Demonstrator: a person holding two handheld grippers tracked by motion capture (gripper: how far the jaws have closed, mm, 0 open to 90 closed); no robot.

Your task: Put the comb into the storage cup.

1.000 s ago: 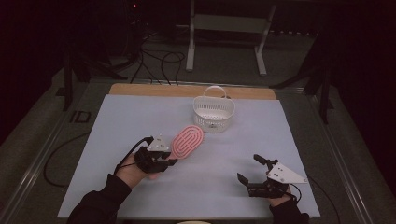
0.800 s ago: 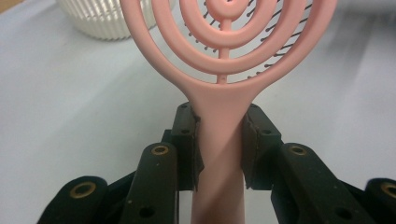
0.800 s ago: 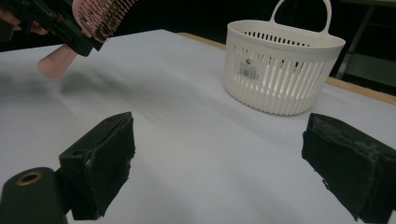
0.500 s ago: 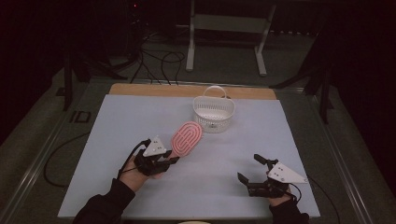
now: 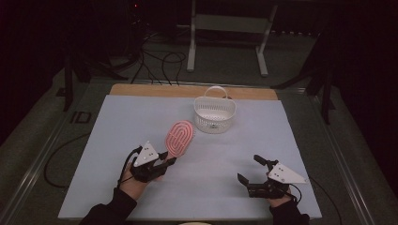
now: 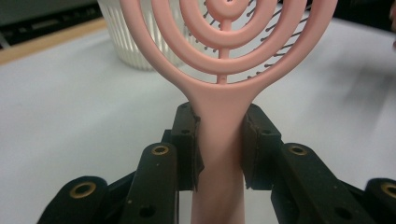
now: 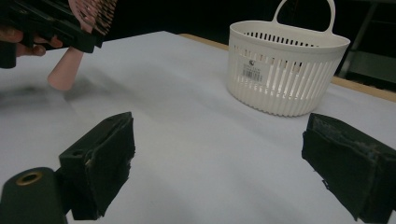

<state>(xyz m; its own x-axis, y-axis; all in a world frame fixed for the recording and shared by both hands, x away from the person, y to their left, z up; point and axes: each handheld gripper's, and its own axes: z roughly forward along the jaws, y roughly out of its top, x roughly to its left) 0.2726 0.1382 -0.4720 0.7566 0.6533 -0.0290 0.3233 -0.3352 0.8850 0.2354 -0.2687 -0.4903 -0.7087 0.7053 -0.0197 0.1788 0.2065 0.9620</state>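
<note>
Near mat's front-left, left tongs (image 5: 170, 161) clamp hairbrush (image 5: 180, 138) handle, angled basketward.

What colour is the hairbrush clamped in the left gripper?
Pale pink, handle and ringed head alike. The hairbrush shows best in the left gripper view, its handle clamped in the left gripper.

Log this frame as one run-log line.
left gripper: shut on brush handle | right gripper: open, holding nothing | basket: upright on table, beyond brush | stage: brush held, not in basket

Overhead cam + claw cams, shared basket (image 5: 214, 114)
</note>
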